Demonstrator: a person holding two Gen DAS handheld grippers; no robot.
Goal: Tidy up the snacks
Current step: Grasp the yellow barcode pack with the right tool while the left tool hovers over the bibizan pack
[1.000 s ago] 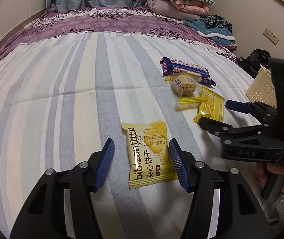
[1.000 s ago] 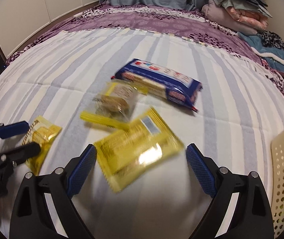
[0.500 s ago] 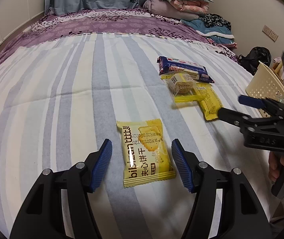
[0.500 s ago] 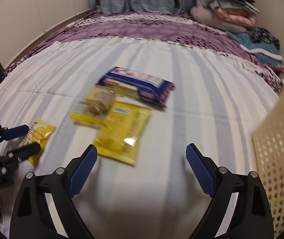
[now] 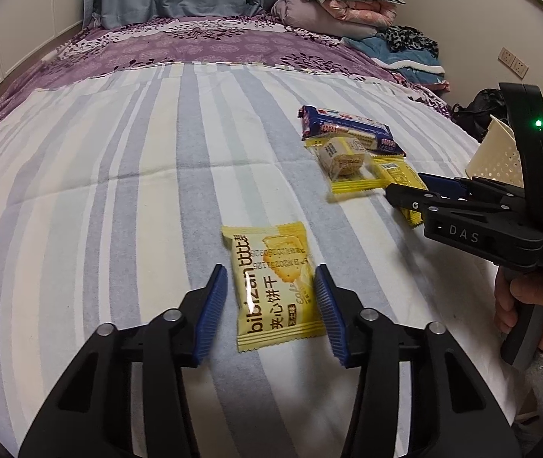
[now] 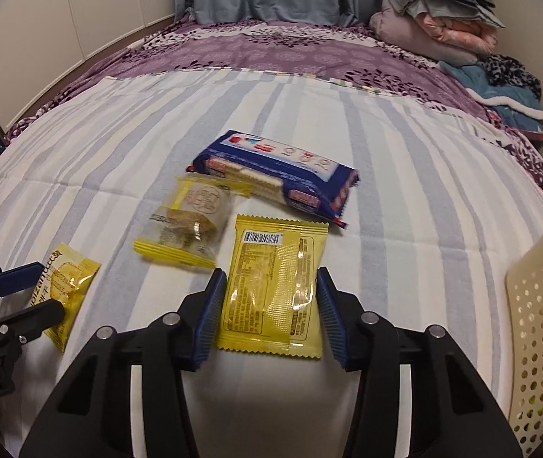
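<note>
Both tongs gape, each straddling a yellow packet flat on the bed, ready to pinch: left tongs (image 5: 271, 305) around the biscuit (image 5: 273, 286), right tongs (image 6: 271, 309) around the sachet (image 6: 273, 286) beside the basket (image 6: 542, 328).

Perforated cream basket (image 6: 542, 328): cut off by the right frame edge, interior not visible. Left-wrist view: the right gripper (image 5: 416, 187) covers part of the flat yellow packet (image 5: 405, 179). Clear-wrapped pastry (image 6: 191, 221): label apparently illegible. Folded bedding (image 6: 443, 4): items indistinct.
</note>
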